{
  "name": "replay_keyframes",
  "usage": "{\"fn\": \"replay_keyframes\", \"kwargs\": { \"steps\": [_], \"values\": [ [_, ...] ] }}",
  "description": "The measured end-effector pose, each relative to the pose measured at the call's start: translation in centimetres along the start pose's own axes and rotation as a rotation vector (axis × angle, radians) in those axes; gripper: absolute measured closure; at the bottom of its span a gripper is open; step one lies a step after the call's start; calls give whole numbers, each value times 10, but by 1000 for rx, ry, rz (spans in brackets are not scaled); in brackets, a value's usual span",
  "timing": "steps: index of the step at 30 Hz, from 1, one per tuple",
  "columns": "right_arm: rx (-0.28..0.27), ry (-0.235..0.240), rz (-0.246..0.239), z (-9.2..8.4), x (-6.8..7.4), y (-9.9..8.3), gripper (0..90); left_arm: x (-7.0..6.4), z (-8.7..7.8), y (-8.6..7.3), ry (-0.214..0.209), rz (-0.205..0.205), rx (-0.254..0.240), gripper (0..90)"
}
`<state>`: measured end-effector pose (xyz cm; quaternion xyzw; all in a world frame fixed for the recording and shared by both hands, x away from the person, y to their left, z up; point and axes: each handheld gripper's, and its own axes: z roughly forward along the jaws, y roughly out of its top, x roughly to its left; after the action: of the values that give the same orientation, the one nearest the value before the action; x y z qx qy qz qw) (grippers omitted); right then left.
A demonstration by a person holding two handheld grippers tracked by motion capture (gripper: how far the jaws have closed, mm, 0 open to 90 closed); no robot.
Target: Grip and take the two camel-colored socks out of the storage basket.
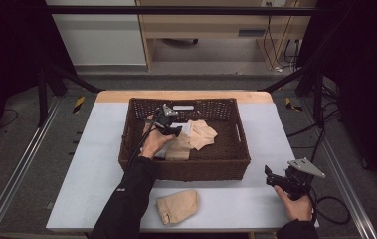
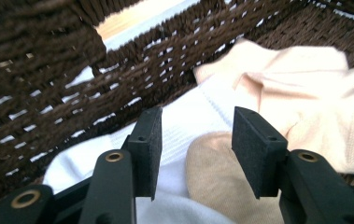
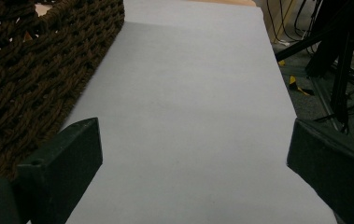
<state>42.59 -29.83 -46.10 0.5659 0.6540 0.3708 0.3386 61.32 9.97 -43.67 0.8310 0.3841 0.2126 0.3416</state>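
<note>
**Socks sorted into a wicker basket at a grey-topped table**

Grey matting covers the table (image 1: 86, 164), which stands on a dark floor among black frame legs and loose cables. At the table's middle sits a dark brown woven basket (image 1: 186, 169), rectangular, its long side running left to right in the high view, with a handle slot in the far wall. Inside it lie a white sock (image 2: 198, 112), a tan sock (image 2: 216, 182) and a pale cream sock (image 2: 305, 79), overlapping one another in the left and middle part of the floor. In the left gripper view the white sock lies lowest against the wicker wall, the tan sock's rounded end rests on it, and the cream sock is crumpled beyond.

One more tan sock (image 1: 177, 206) lies outside, on the matting in front of the basket's near wall, apart from it. It lies flat, long axis roughly left to right, its rounded end toward the right.

Left gripper (image 1: 175, 130): the dark-sleeved forearm reaches over the near wall into the basket, jaws pointing right and downward, standing partly apart just above the tan and white socks; nothing is pressed between the pads.

Right gripper (image 1: 270, 178): held low at the table's near right corner, aimed along the basket's right side, jaws wide over bare matting.
</note>
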Motion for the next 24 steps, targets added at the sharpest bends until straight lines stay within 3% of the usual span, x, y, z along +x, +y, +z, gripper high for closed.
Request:
{"fn": "replay_keyframes", "kwargs": {
  "steps": [6,9,12,19,24],
  "values": [
    [1,0,-3,0,0,0,38,-1,3,-3,-10,10,40,479],
    [1,1,-3,0,0,0,38,-3,4,-4,-29,14,63,508],
    [1,1,-2,0,0,0,38,-4,4,-5,-46,22,96,606],
    [-5,-1,5,-1,0,0,38,-7,-1,-3,-16,34,139,862],
    [-2,0,5,-1,-1,0,38,-6,-9,-1,-30,-12,119,882]
  ]
}}
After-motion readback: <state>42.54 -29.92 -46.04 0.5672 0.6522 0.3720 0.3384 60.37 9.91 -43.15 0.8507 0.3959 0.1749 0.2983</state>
